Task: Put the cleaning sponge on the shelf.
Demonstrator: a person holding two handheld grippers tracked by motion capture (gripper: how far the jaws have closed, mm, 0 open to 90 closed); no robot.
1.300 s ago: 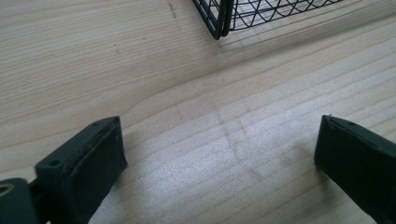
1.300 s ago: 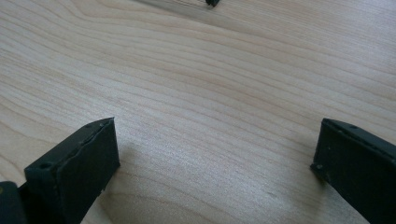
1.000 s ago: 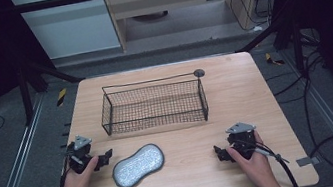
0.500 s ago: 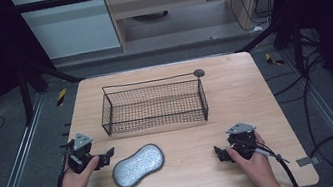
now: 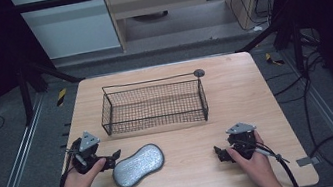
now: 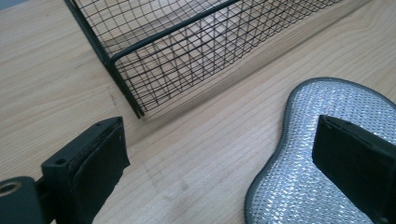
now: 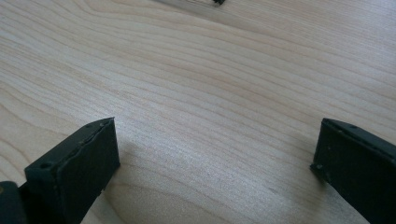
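Wooden table (image 5: pixel 255 89) with free space at right, wire basket (image 5: pixel 154 106) in middle, silver pad (image 5: pixel 138 164) just beside my left gripper (image 5: pixel 114 158), jaws apart, my right gripper (image 5: pixel 220 153) near front edge, jaws apart over bare wood.

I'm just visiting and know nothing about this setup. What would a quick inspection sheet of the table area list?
Surface: pale wooden table, bare grain.
Job's things: black wire basket, empty; silvery peanut-shaped scouring pad flat in front of it.
Clutter: small dark disc by the basket's far corner.
Grippers: left gripper open beside the pad; right gripper open over bare wood.
Cables: black cable trailing from the right gripper.
Surroundings: dark floor, metal rails, pale cabinet behind.
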